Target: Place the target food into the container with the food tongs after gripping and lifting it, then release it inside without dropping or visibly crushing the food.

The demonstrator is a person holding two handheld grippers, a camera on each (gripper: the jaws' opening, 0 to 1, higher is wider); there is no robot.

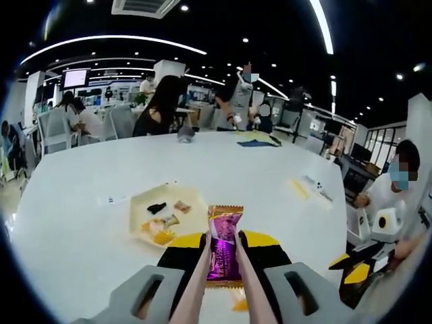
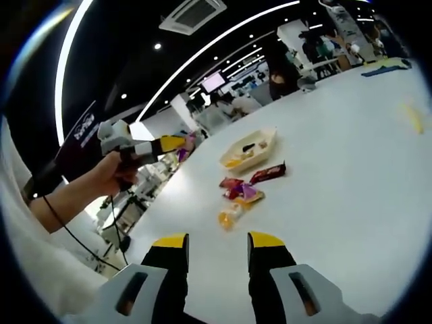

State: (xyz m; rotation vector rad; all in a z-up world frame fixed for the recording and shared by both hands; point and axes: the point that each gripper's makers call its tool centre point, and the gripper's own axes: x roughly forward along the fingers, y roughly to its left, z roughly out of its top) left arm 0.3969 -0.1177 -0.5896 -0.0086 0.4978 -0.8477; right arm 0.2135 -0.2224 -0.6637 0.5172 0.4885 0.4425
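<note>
Left claw (image 1: 223,260): closed on a pair of food tongs (image 1: 246,283), whose two pale arms pinch a purple snack packet (image 1: 223,255) between their tips.
Purple snack packet: upright in the tongs, gold crimped edge at top, held above the white counter (image 1: 81,223) and just to the near right of the tray.
Tray (image 1: 192,219): pale yellow, shallow, angular, resting on the counter; it also shows far off in the right gripper view (image 2: 266,150).
Tray contents: a small dark piece (image 1: 156,208), a small brownish wrapped piece (image 1: 182,206), and yellow-wrapped pieces (image 1: 160,229) at the near edge.
Right claw (image 2: 217,260): jaws apart, nothing between them, hovering over bare counter.
Loose snacks on the counter: a dark red bar (image 2: 268,173), a red and purple cluster of packets (image 2: 239,190), and an orange-yellow packet (image 2: 228,217), all lying outside the tray, near it.
Left claw from the right gripper view (image 2: 177,142): gripped in a person's hand (image 2: 115,175), beyond the counter's edge.
</note>
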